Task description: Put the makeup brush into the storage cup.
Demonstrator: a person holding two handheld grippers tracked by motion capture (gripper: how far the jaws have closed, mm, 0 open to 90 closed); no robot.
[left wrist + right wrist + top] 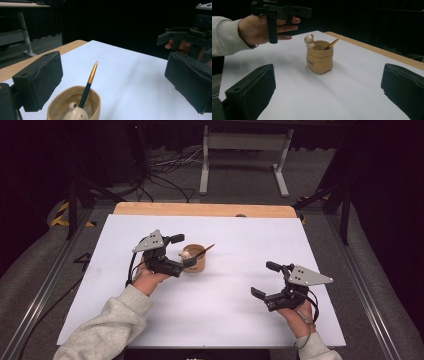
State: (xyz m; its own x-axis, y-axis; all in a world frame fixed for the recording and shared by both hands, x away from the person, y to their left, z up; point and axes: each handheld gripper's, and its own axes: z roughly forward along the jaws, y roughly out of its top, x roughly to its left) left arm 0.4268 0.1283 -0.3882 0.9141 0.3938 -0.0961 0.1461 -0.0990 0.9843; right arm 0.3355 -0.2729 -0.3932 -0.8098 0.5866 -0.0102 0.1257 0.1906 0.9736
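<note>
- Pen (205, 250) stands in the tan pot (195, 260), and its long axis leans: the dark lower end sits down inside the pot, while the gold tip points up and away towards the right and far side of the counter (230, 320) in the high view.
- In the left gripper view the pen (89, 84) rises from the pot's (75, 105) mouth, dark barrel below, gold section (93, 72) above, tip slanting up and slightly right.
- A small bear-like figure (185, 254) sits on the pot's rim, on the side opposite to where the pen leans.
- Left gripper (187, 263) hangs at the pot's left side, held in the person's left hand (147, 280); its jaws are spread wide, one pad near the rim and the other well off, neither touching pot or pen.
- The pot stands left of the counter's middle, on the white sheet.
- From the right gripper view the pot (320, 60) stands upright like a small sack, the pen's gold end (332, 43) pointing up to the right, the figure (309, 40) on its left rim.
- Right gripper (264, 297) rests low over the counter's right part, well apart from the pot, in the person's right hand (300, 317); its jaws are spread and hold nothing.
</note>
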